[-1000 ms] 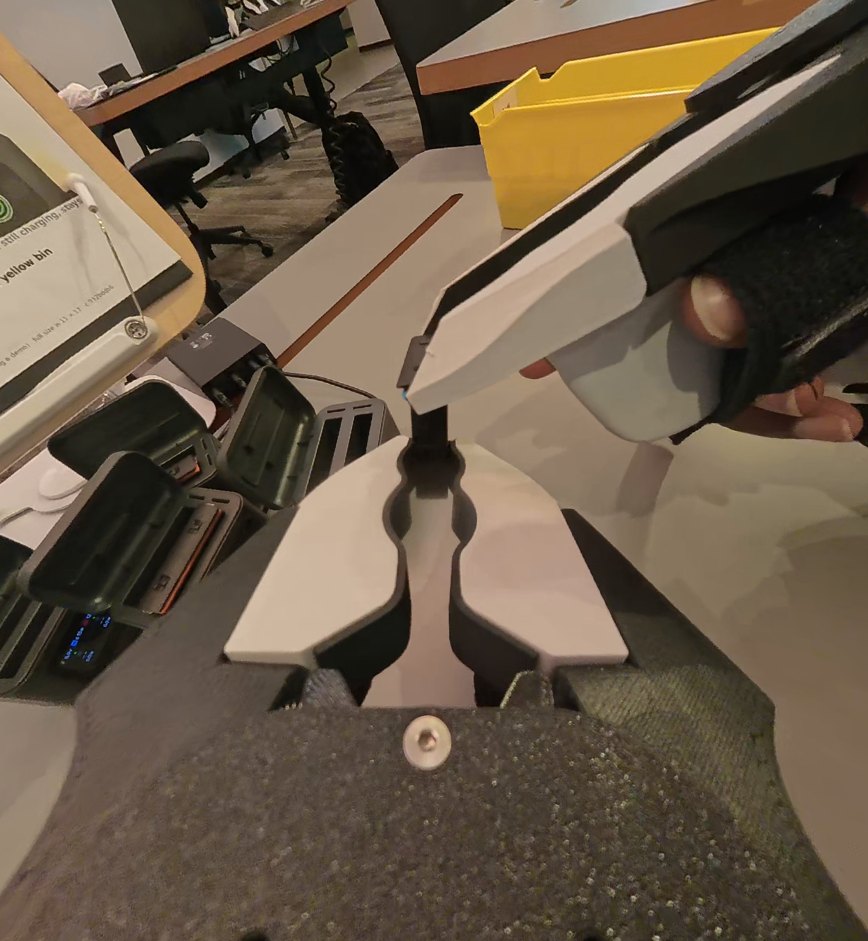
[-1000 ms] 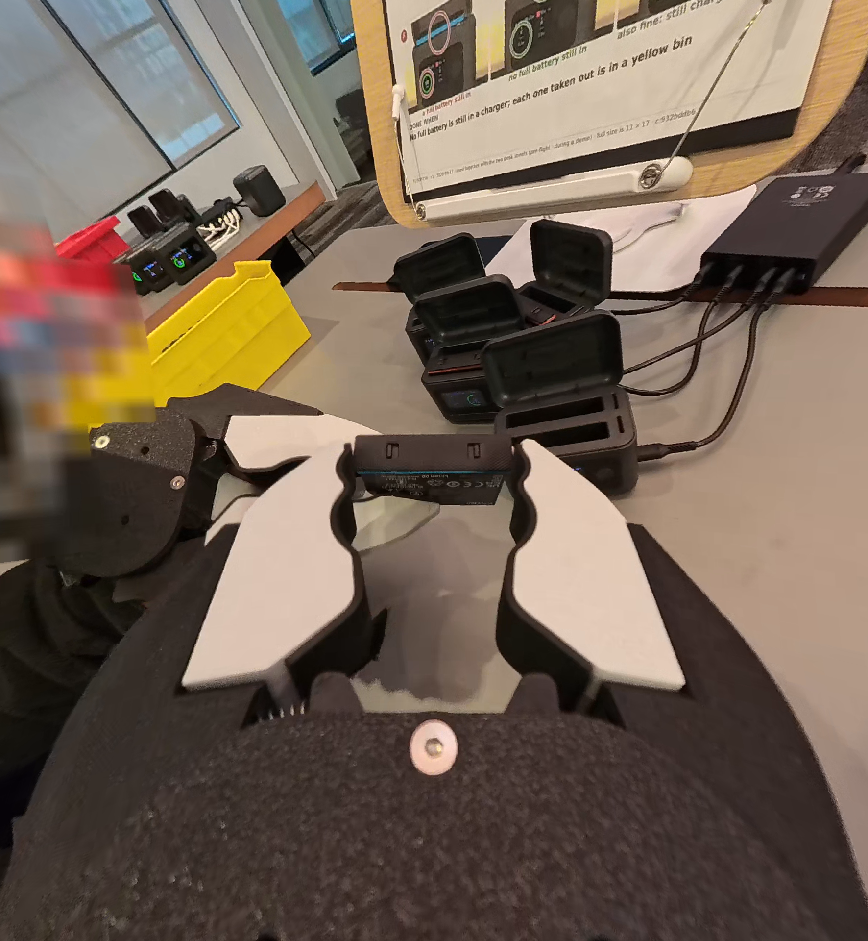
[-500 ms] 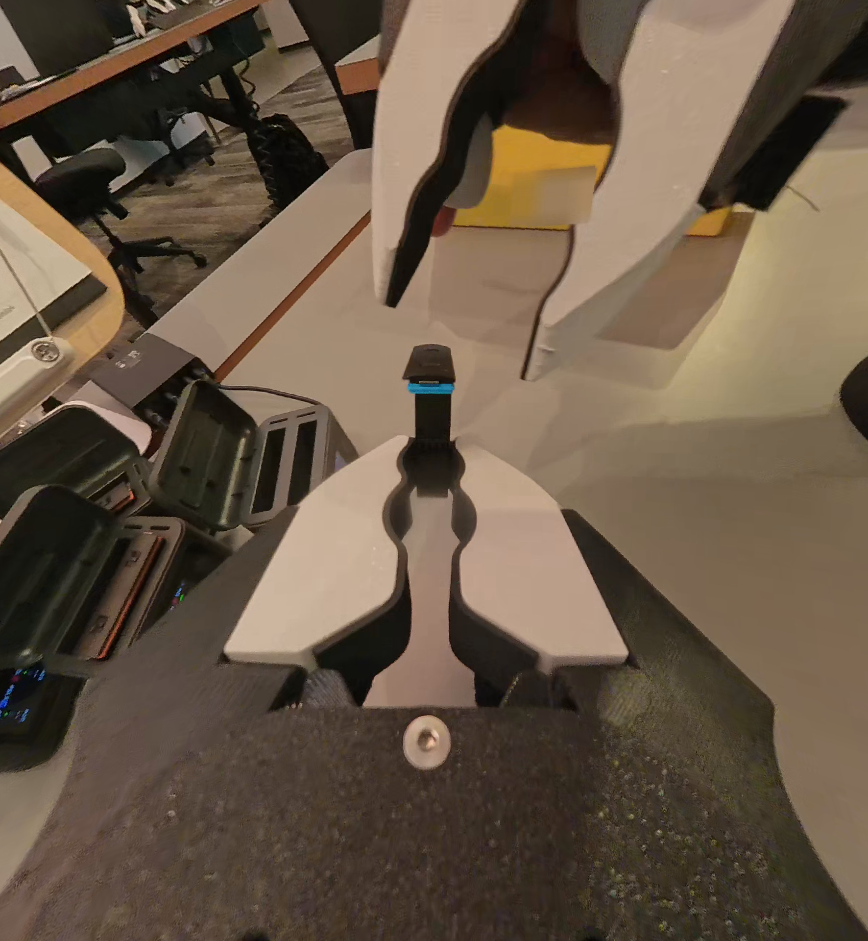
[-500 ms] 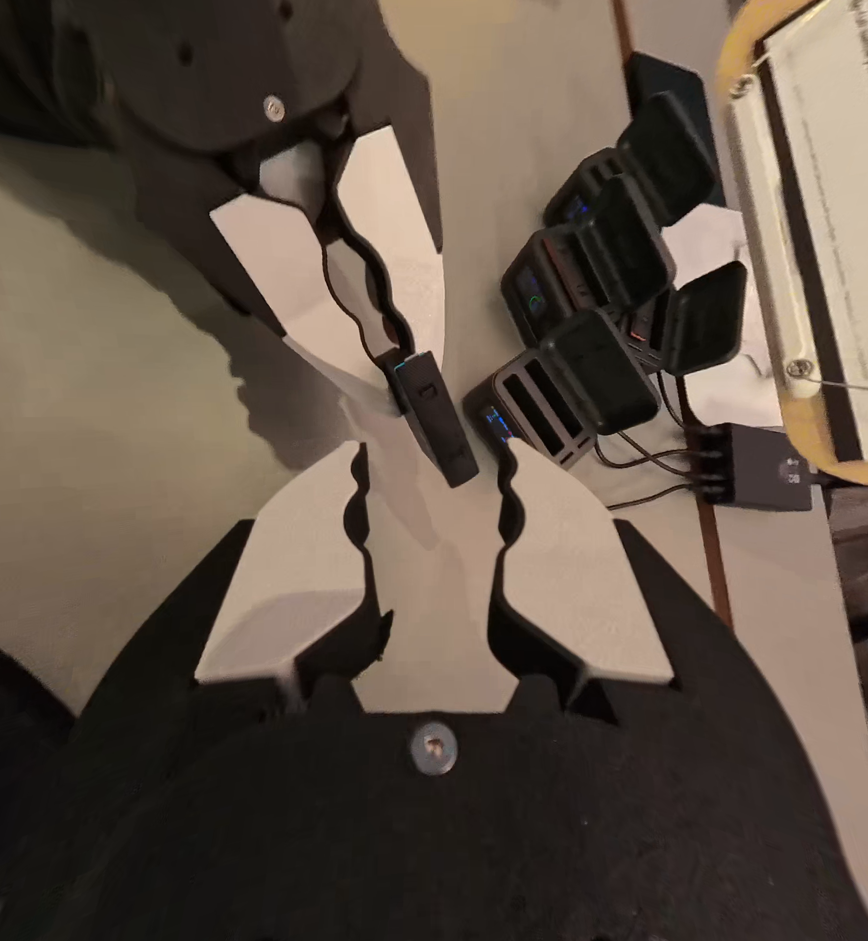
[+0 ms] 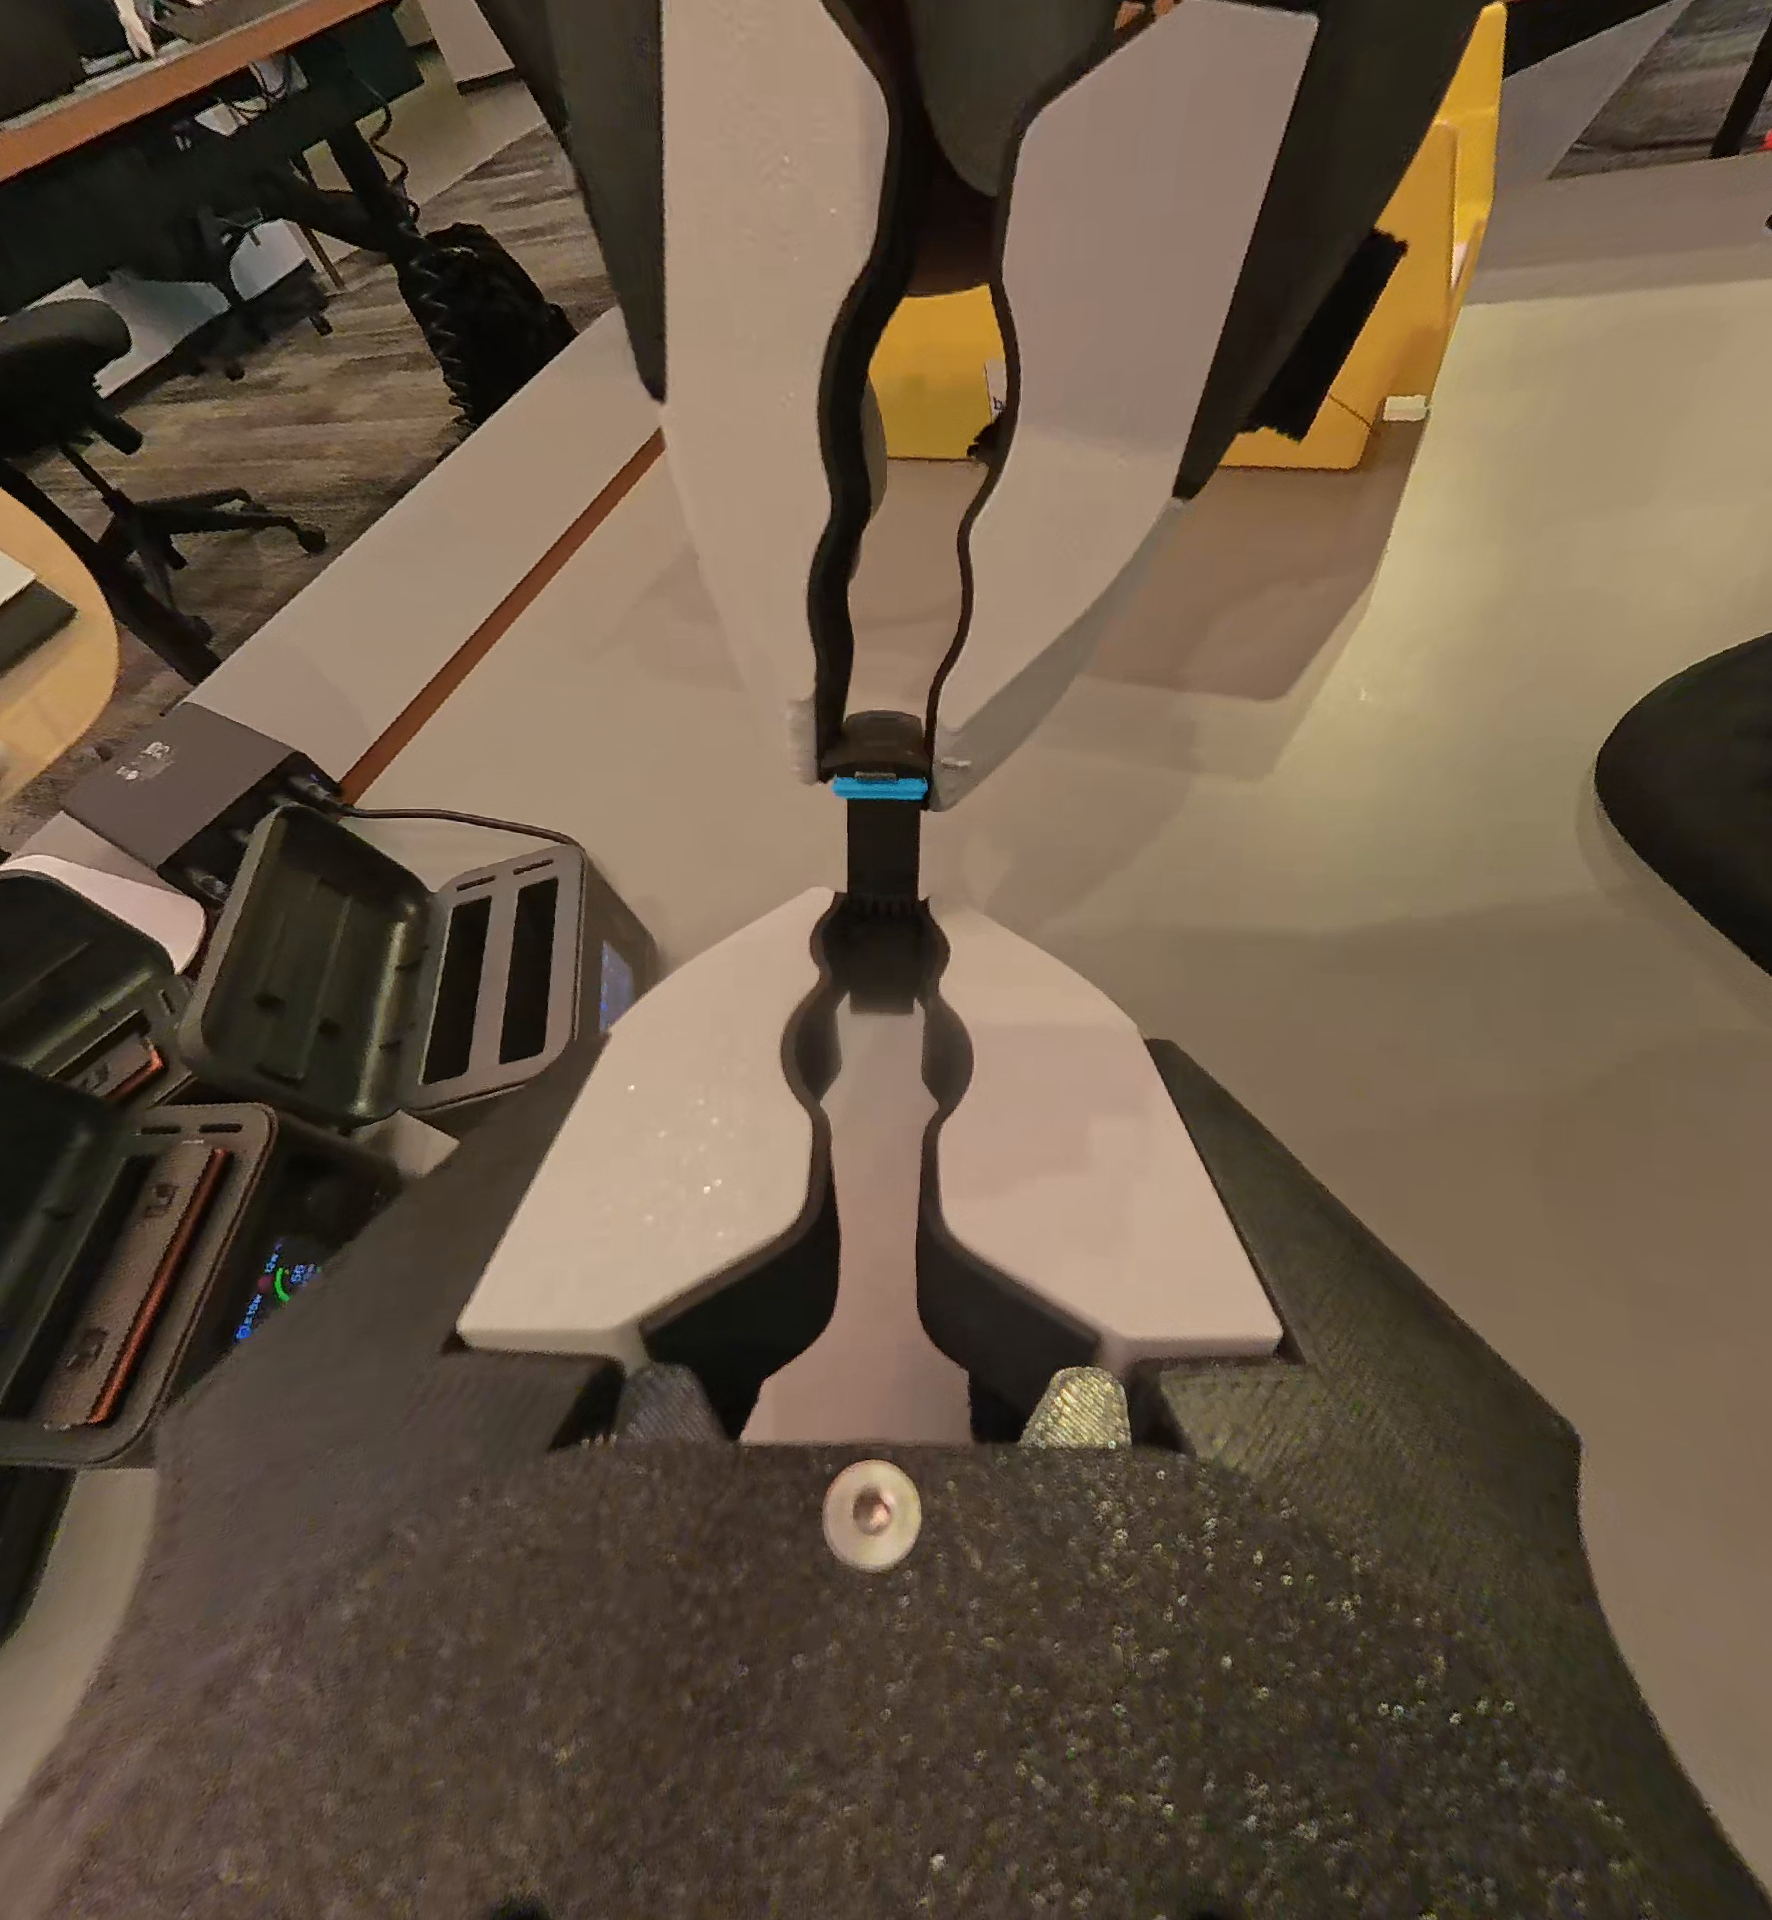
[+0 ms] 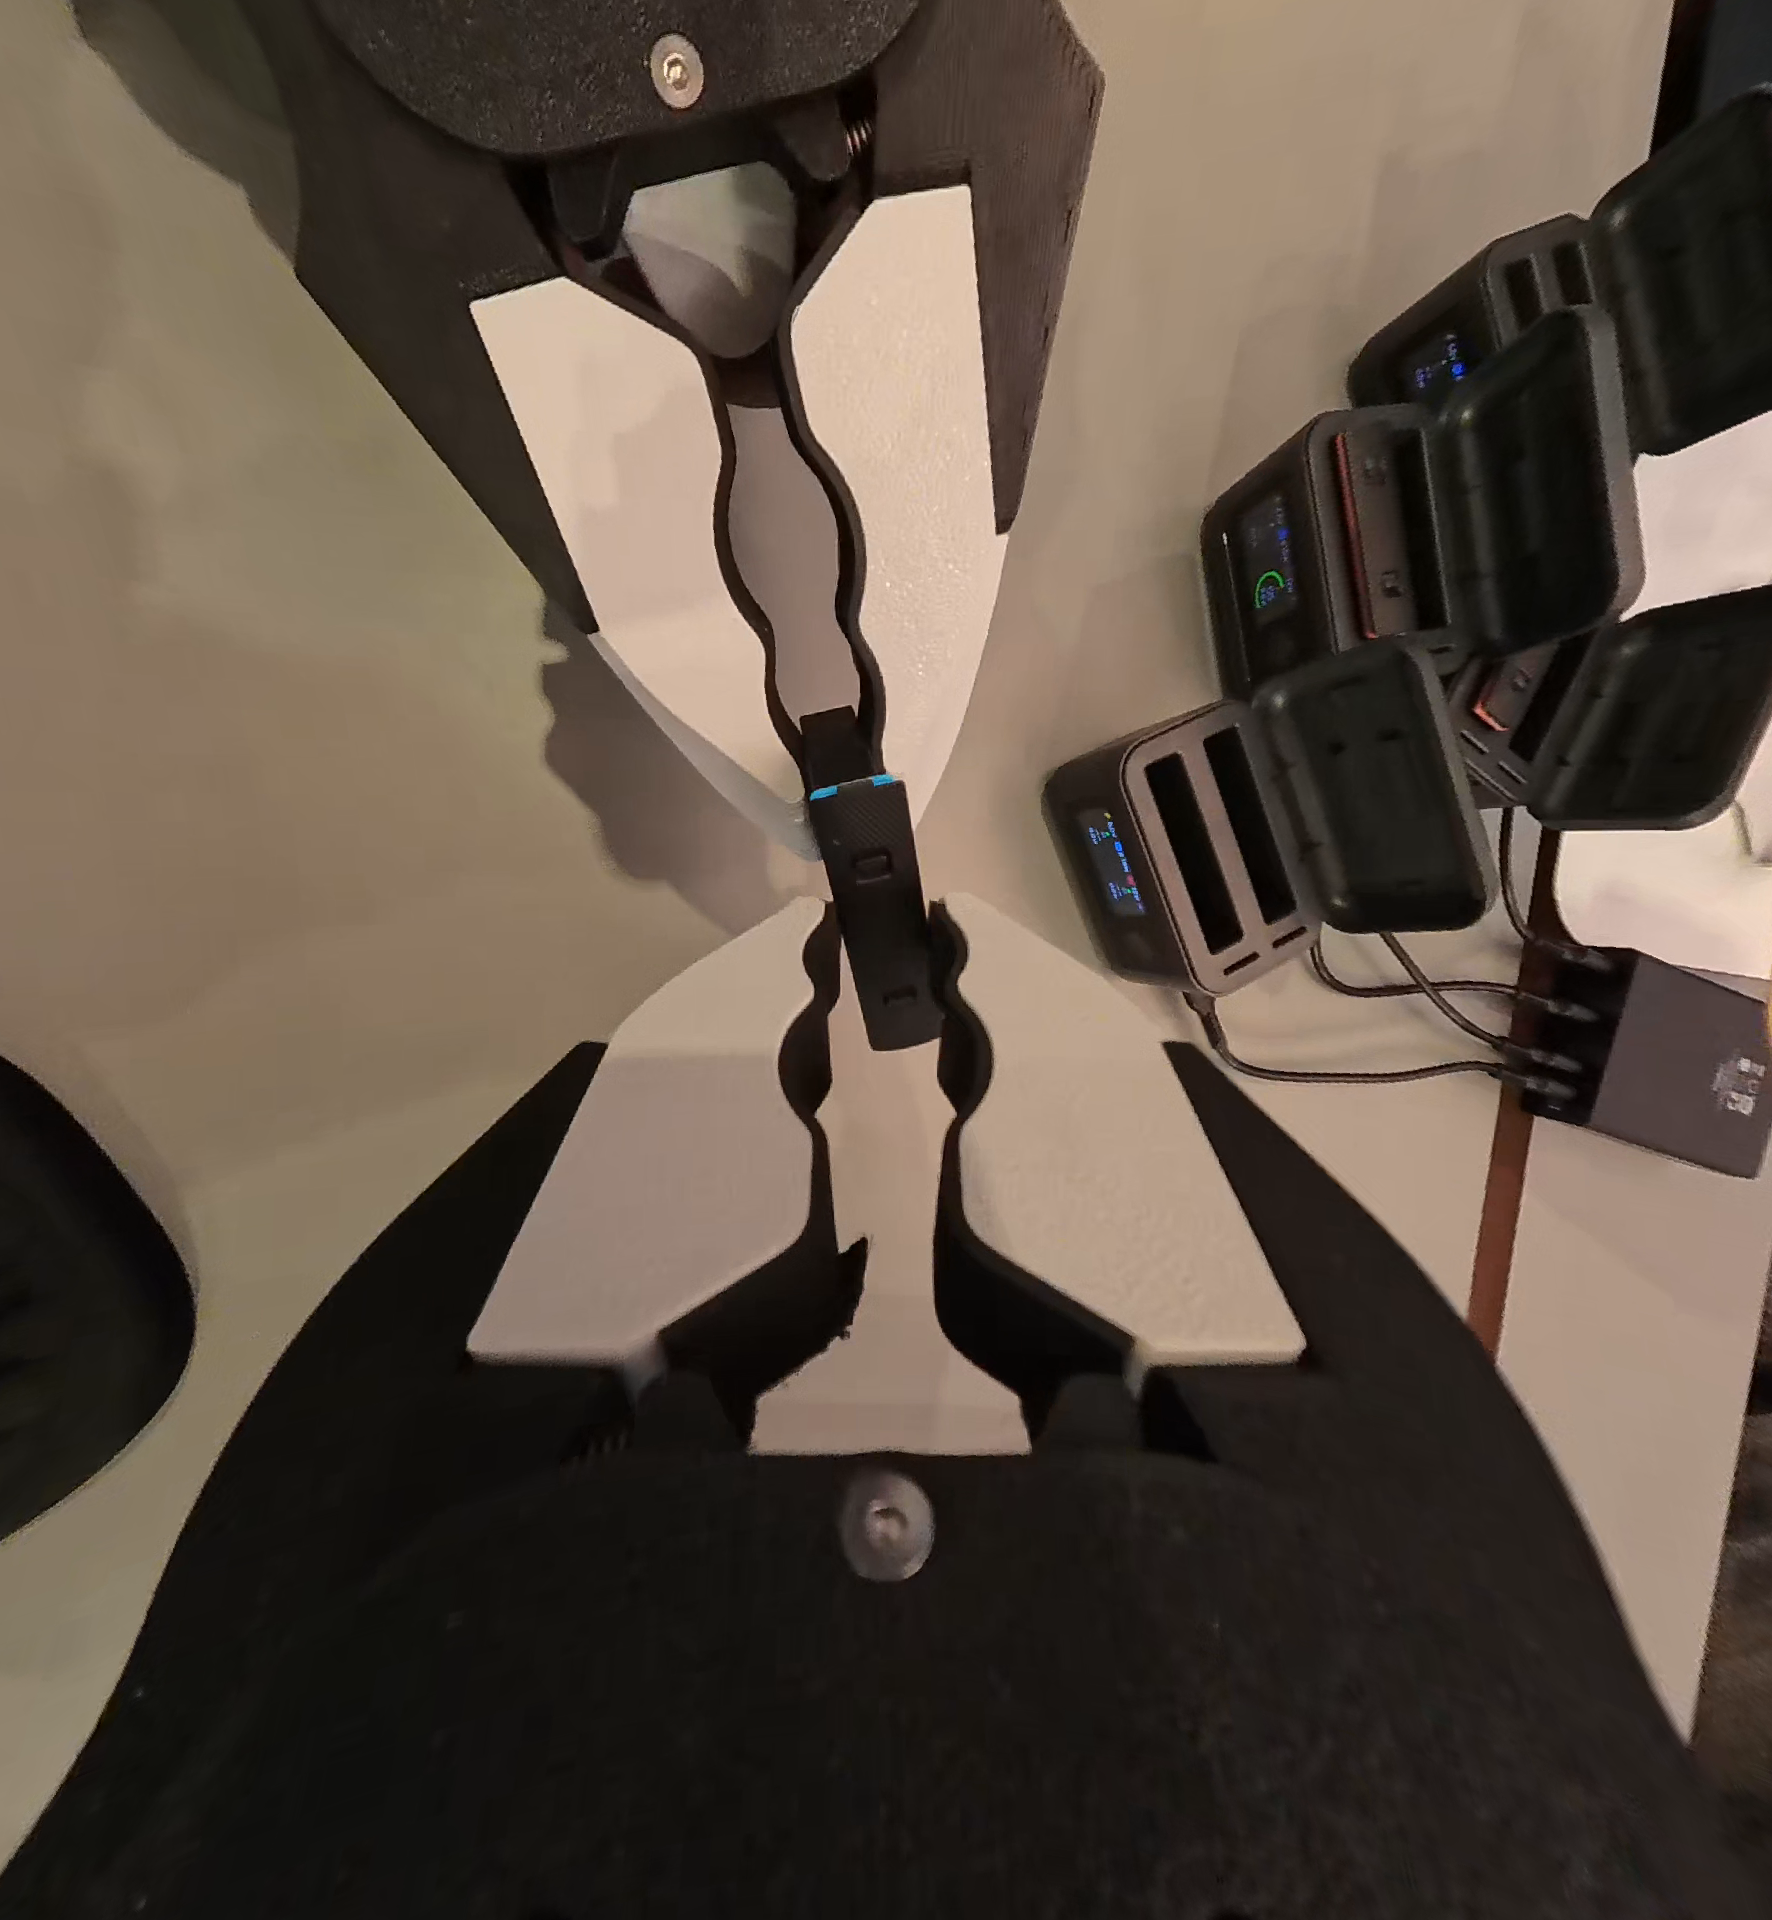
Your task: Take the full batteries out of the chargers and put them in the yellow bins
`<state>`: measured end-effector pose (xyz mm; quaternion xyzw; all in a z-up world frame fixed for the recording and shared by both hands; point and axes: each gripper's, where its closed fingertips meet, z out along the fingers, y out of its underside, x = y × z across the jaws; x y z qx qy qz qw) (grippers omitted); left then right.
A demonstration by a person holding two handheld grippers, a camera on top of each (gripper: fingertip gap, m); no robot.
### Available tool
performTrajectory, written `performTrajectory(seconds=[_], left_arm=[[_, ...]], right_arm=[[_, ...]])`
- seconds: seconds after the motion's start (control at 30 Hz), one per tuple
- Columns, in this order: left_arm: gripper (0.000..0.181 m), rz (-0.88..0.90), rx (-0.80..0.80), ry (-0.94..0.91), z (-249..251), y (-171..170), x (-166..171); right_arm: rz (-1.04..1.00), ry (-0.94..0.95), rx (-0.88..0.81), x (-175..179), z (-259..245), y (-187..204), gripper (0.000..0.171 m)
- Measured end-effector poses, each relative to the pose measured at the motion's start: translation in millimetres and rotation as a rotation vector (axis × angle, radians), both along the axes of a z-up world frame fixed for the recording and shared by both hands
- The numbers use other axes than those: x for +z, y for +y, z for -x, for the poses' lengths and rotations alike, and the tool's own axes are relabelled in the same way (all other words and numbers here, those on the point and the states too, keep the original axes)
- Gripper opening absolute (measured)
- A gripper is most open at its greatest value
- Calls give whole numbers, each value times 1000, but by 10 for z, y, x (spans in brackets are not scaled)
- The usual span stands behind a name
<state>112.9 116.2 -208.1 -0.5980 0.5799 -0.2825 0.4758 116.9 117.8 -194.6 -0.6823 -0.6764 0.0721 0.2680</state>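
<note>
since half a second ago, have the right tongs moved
Yes: against the yellow bin behind them, the right tongs have come down toward the left tongs and closed on the battery's blue end.

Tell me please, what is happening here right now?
A person holds a claw in each hand. The left claw and the right claw both pinch one black battery, one at each end, in the air above the grey table. It looks like a hand-over. The chargers stand open nearby, and the yellow bin waits behind.
</note>
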Motion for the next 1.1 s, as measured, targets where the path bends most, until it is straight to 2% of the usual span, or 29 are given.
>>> performTrajectory(seconds=[0.13, 0.2, 0.33, 0.53, 0.67, 0.77, 0.9, 1.1], left_arm=[[13, 17, -7, -17, -17, -16, 17], [21, 31, -14, -23, -23, -27, 17], [27, 31, -1, -13, -17, 1, -10], [26, 54, 45, -12, 19, 108, -62], [26, 57, 71, 5, 37, 158, -110], [25, 62, 85, 12, 44, 188, -144], [24, 58, 109, 38, 65, 234, -202], [23, 69, 118, 60, 67, 255, -283]], right_arm=[[16, -1, -4, 10, -18, -17, 15], [9, -13, -17, 26, -56, -8, 14], [-30, -33, -62, 233, -274, 53, 14], [-131, -145, -216, 771, -1095, 211, 14], [-146, -256, -354, 941, -1844, 226, 14], [-110, -329, -445, 876, -2372, 147, 15], [-17, -395, -527, 599, -2907, -50, 15], [126, -452, -583, 126, -3356, -309, 15]])
